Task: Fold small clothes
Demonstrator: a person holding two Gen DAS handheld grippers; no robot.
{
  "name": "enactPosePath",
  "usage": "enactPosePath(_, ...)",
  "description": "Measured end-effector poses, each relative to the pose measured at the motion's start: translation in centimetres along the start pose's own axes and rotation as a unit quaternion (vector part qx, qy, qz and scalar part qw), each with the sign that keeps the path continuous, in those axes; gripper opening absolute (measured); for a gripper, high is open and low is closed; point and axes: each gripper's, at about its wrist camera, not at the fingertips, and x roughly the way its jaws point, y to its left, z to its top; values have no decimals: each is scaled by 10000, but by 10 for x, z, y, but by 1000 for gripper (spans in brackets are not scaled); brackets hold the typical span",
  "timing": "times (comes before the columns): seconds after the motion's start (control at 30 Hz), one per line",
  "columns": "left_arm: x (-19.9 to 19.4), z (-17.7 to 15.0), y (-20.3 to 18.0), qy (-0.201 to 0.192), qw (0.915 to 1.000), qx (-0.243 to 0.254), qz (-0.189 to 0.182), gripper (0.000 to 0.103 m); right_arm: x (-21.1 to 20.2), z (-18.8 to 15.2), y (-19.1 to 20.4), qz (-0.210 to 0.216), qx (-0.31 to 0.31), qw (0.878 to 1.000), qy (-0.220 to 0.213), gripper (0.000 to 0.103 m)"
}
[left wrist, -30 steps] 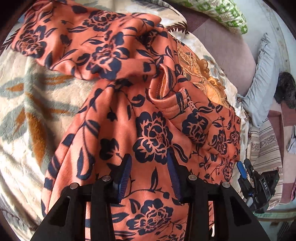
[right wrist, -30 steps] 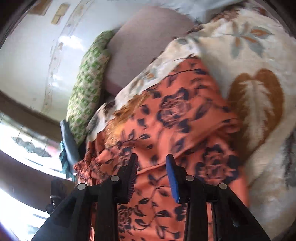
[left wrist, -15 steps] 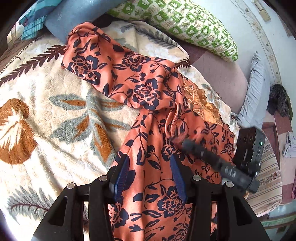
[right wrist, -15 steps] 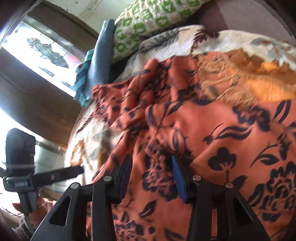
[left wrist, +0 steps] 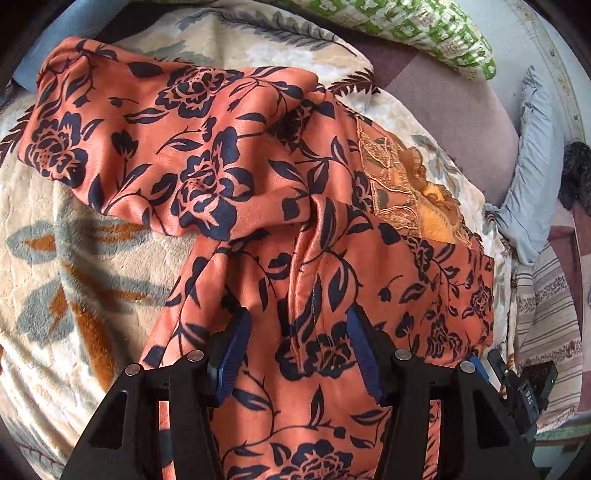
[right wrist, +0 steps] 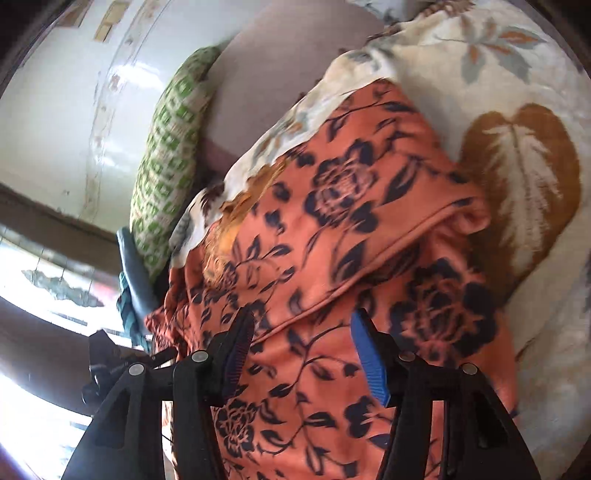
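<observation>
Cream fleece blanket with leaf print [left wrist: 74, 295] carries the rumpled orange satin garment with navy flowers [left wrist: 229, 177], over which the left gripper [left wrist: 297, 349] and right gripper [right wrist: 301, 350] hover, fingers spread wide, gripping nothing.

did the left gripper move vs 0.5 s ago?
Yes. The left gripper has moved in closer: the orange floral garment fills more of the view, the green pillow near the top edge.

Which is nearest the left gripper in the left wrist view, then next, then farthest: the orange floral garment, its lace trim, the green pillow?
From the left gripper:
1. Orange floral garment, directly under the open fingers.
2. Lace trim, up and to the right on the garment.
3. Green pillow, far top right, beyond the blanket.
</observation>
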Motion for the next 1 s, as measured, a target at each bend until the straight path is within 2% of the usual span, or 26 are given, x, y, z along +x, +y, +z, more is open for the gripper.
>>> enactPosePath(0.1, 21, 16, -3, 138, 9990, -314, -299, 55, -1, 17, -27, 183, 422, 9988, -157, 57)
enactPosePath(0.2, 35, 30, -12, 42, 9994, -274, -203, 58, 4, 30, -38, 384, 670, 9961, -415, 57)
enactPosePath(0.27, 43, 36, -15, 13, 9990, -336, -307, 57, 7, 34, -41, 413, 891, 9936, -563, 56)
enactPosePath(0.3, 46, 38, -17, -4, 9986, -381, -372, 53, 8, 37, -45, 446, 1018, 9920, -603, 52)
enactPosePath(0.33, 48, 39, -21, -46, 9984, -351, -431, 28, 8, 40, -49, 448, 1108, 9909, -618, 46)
enactPosePath(0.37, 50, 42, -27, -9, 9982, -259, -532, 12, 14, 41, -44, 402, 1141, 9907, -617, 24)
enactPosePath(0.4, 48, 46, -33, 13, 9981, -201, -575, 9, 12, 46, -43, 397, 1133, 9908, -619, 5)
enactPosePath(0.53, 7, 57, -63, -809, 9922, 316, -897, 9, -21, 58, -23, 831, 857, 9838, -1338, 5)
enactPosePath(0.6, -1, 59, -76, -1082, 9892, 644, -750, 10, -27, 60, -22, 810, 783, 9836, -1411, 6)
enactPosePath(0.7, 24, 58, -76, -909, 9920, 856, -212, 10, -13, 51, -34, 536, 797, 9900, -1033, 7)
enactPosePath(0.77, 51, 54, -64, -570, 9954, 765, 108, 10, -2, 40, -44, 311, 842, 9931, -752, 9)
enactPosePath(0.83, 68, 52, -54, -410, 9966, 667, 275, 12, 4, 31, -49, 173, 850, 9947, -548, 9)
enactPosePath(0.93, 71, 54, -51, -368, 9973, 615, 132, 15, -8, 21, -43, 113, 614, 9973, -392, 15)
enactPosePath(1.0, 66, 55, -53, -353, 9974, 632, 27, 16, -22, 17, -31, 219, 416, 9984, -317, 20)
